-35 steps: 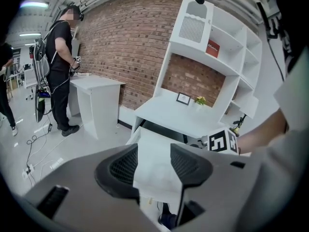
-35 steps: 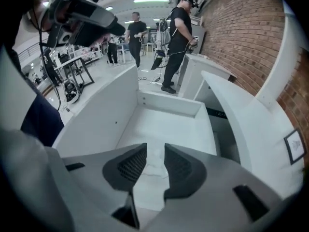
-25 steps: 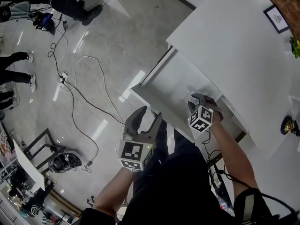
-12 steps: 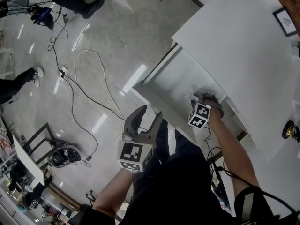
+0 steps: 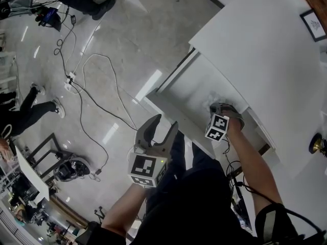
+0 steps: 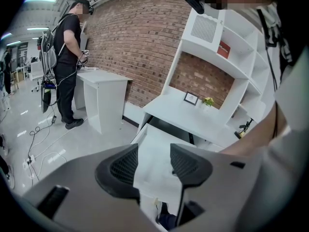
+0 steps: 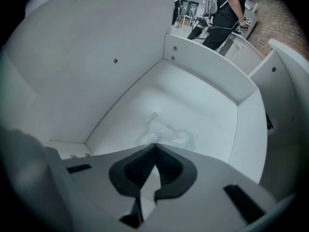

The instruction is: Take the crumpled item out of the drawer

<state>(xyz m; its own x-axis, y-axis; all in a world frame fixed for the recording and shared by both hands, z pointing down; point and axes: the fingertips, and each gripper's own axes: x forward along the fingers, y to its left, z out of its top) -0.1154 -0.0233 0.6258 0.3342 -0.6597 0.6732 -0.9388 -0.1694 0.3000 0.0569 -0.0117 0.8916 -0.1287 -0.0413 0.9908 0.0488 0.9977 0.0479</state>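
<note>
Two small changes show over the last second: the right tongs [image 5: 220, 107] have gone a little deeper into the open drawer [image 5: 176, 114], toward its back under the edge of the desk top [image 5: 255, 40], while the left tongs [image 5: 164, 121] have kept their place outside, on the near side of the drawer front. The right tongs are closed, with the tips meeting. The crumpled item [image 7: 164, 132], a pale thin lump, lies on the drawer floor directly at those tips and just beyond them. It seems that a fold of it is pinched, but the tips hide the contact, so I cannot be sure. The left tongs are wide apart with nothing between them; only the drawer is seen far ahead through the gap. For the task this means, in my judgement, that the grasp is made or nearly made, and the lift out of the drawer is not yet done. Regarding writing: the marker cubes carry only black and white squares, and the white print on the red box [image 6: 223, 50], high above the left tongs, is too small to read.
</note>
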